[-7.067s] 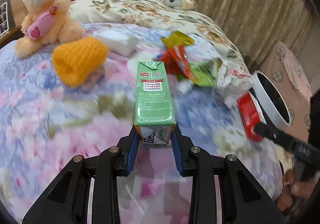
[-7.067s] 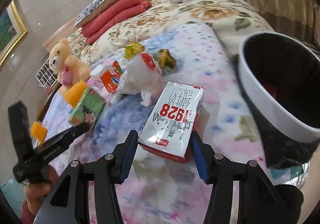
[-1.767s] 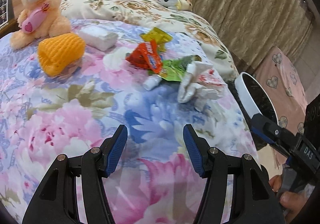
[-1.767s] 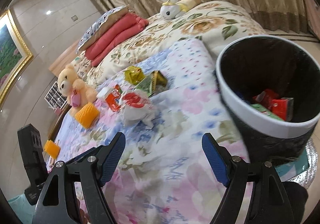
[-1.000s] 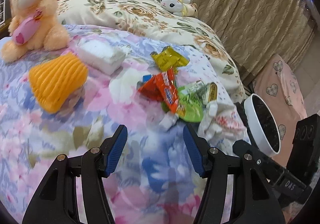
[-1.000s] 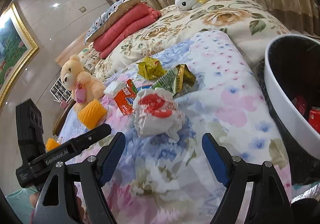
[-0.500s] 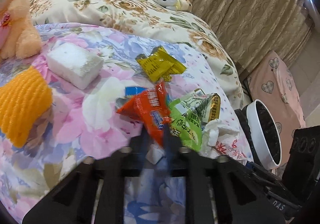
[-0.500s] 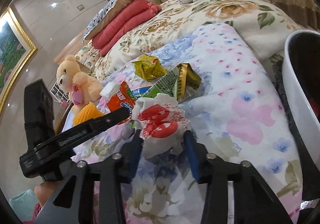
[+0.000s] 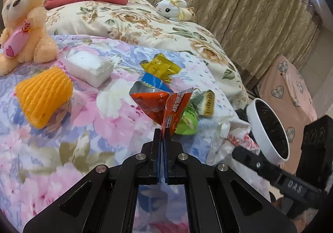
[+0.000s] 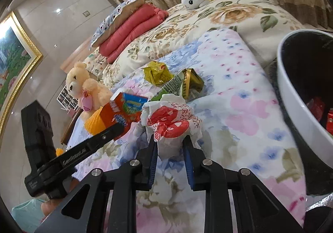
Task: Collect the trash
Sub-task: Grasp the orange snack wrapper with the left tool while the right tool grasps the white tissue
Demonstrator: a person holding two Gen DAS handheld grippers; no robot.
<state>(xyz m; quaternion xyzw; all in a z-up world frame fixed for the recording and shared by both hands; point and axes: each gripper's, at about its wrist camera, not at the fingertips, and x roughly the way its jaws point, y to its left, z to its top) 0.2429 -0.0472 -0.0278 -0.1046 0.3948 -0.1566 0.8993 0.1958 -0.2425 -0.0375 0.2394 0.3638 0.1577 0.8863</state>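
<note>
Left wrist — fingers (image 9: 162,139) pinch orange wrapper (image 9: 164,106); right fingers (image 10: 169,143) squeeze crumpled bag (image 10: 170,122).

Orange snack wrapper (image 9: 166,108): crumpled, opened at its silver end, centre of the left wrist frame. Green wrapper (image 9: 187,122): directly right of it, touching. Yellow wrapper (image 9: 160,66): above both. White crumpled bag with red print (image 10: 170,122): centre of the right wrist frame. Bin (image 10: 295,108), white-rimmed, black-lined: right edge, containing red cartons.
</note>
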